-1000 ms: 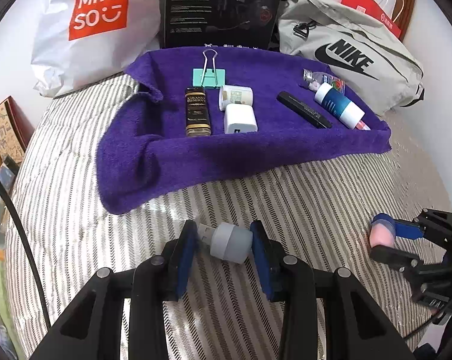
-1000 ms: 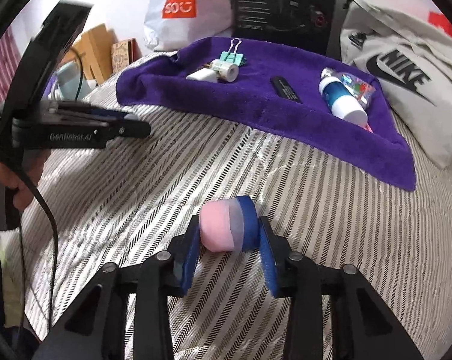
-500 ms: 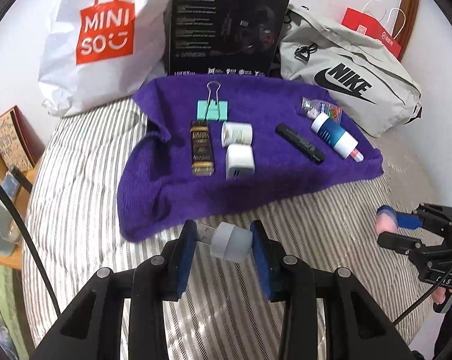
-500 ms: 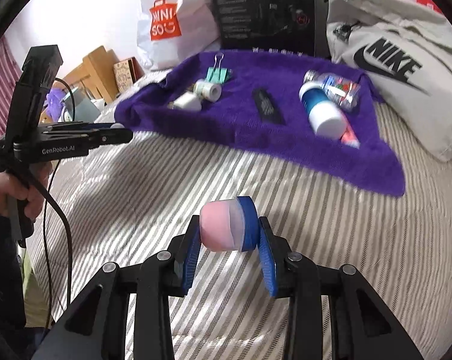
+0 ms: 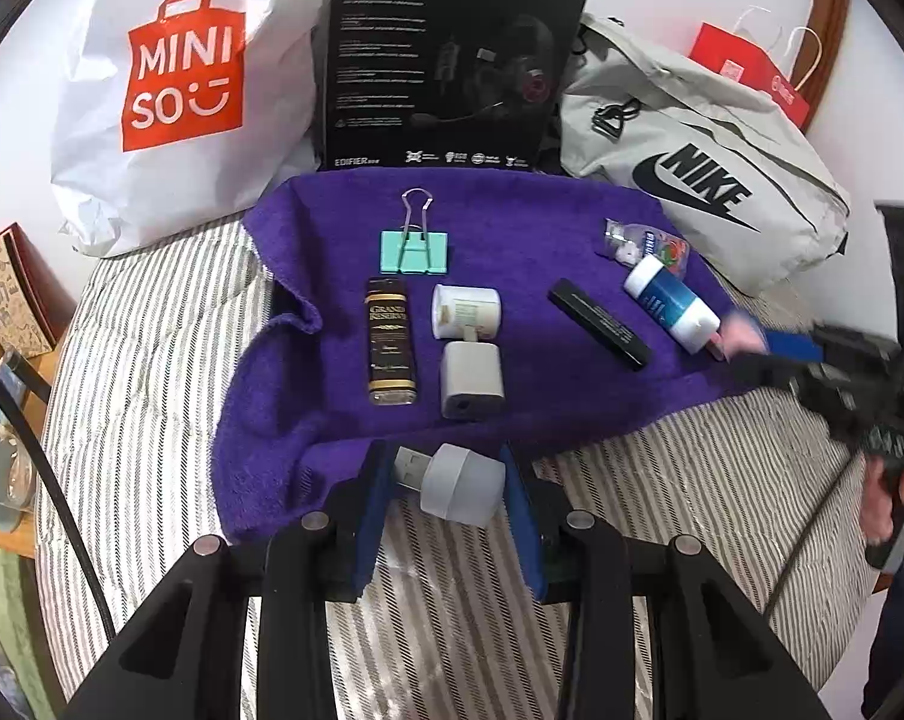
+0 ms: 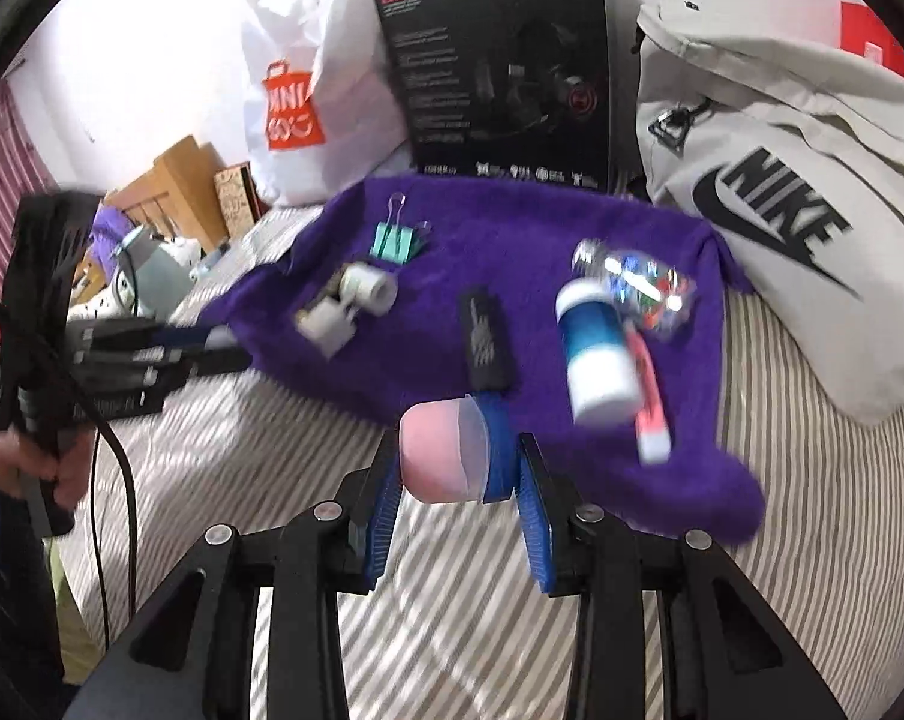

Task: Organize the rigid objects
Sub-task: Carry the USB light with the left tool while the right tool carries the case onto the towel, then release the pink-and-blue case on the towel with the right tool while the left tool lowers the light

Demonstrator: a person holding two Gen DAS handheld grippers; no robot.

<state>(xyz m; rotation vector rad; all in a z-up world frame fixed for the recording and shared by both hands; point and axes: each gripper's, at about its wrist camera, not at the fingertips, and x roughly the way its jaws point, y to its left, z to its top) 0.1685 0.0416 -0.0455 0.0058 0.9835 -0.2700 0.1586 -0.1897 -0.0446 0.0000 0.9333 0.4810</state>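
A striped bed (image 5: 152, 396) carries a purple towel (image 5: 308, 420) laid with a binder clip (image 5: 414, 252), small bottle (image 5: 392, 348) and charger (image 5: 471, 378). The left gripper (image 5: 446, 489), at the towel's near edge, is clamped on a grey USB plug (image 5: 460, 483); the right gripper (image 6: 454, 468), beside the towel's corner, is clamped on a pink-and-blue cylinder (image 6: 446, 450).
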